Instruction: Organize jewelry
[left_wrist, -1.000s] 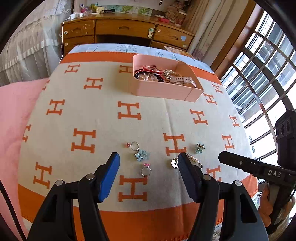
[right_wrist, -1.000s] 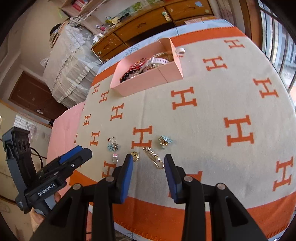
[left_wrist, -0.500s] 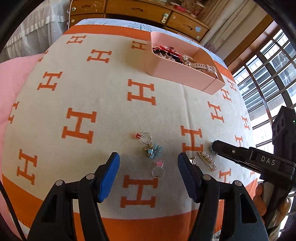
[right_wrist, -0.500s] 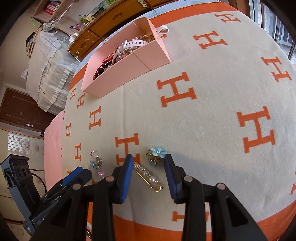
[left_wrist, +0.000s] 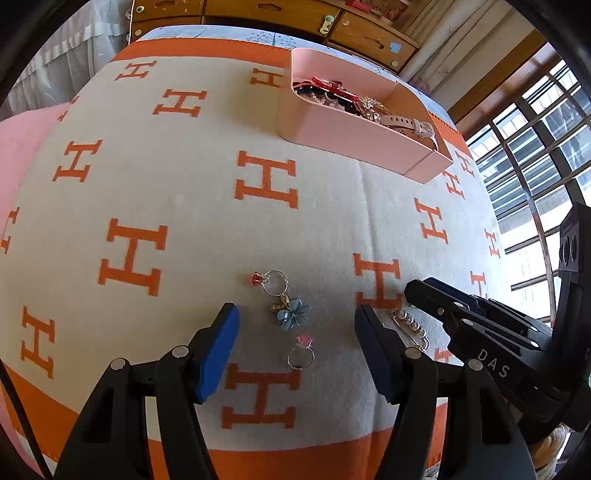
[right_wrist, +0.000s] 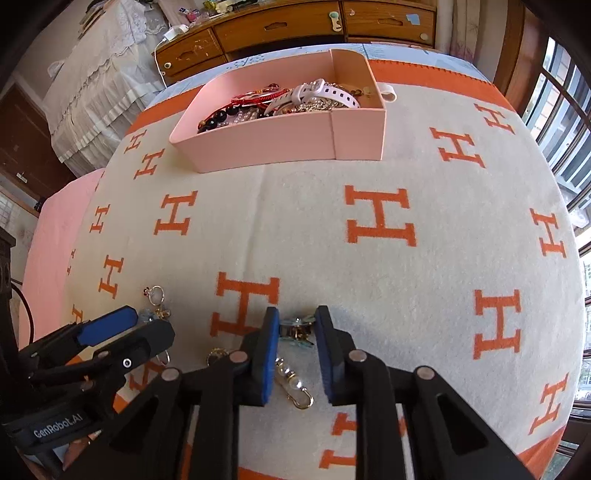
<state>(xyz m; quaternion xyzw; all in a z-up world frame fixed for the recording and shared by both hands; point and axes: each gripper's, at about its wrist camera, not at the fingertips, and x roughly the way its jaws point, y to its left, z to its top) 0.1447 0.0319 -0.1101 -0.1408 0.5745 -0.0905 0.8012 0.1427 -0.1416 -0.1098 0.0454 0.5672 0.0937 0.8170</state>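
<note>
Loose jewelry lies on the H-patterned blanket. My left gripper (left_wrist: 295, 325) is open, low over a blue flower charm (left_wrist: 293, 314), with a red-stone ring (left_wrist: 271, 281) beyond it and a pink-stone ring (left_wrist: 301, 354) nearer. My right gripper (right_wrist: 295, 326) is open, its jaws either side of a blue flower brooch (right_wrist: 297, 328). A pearl safety pin (right_wrist: 293, 382) lies just behind the brooch; it also shows in the left wrist view (left_wrist: 410, 326). The pink box (right_wrist: 280, 136) holds bracelets and a watch at the far side; it also shows in the left wrist view (left_wrist: 354, 136).
A wooden drawer chest (right_wrist: 295, 22) stands beyond the bed. Windows (left_wrist: 535, 155) run along the right. A pink sheet (left_wrist: 18, 147) lies at the left. A small gold charm (right_wrist: 216, 354) lies left of the pearl pin.
Both grippers have moved forward and down toward the jewelry. The right gripper's jaws now straddle the blue flower brooch. The left gripper now frames the flower charm and rings.
</note>
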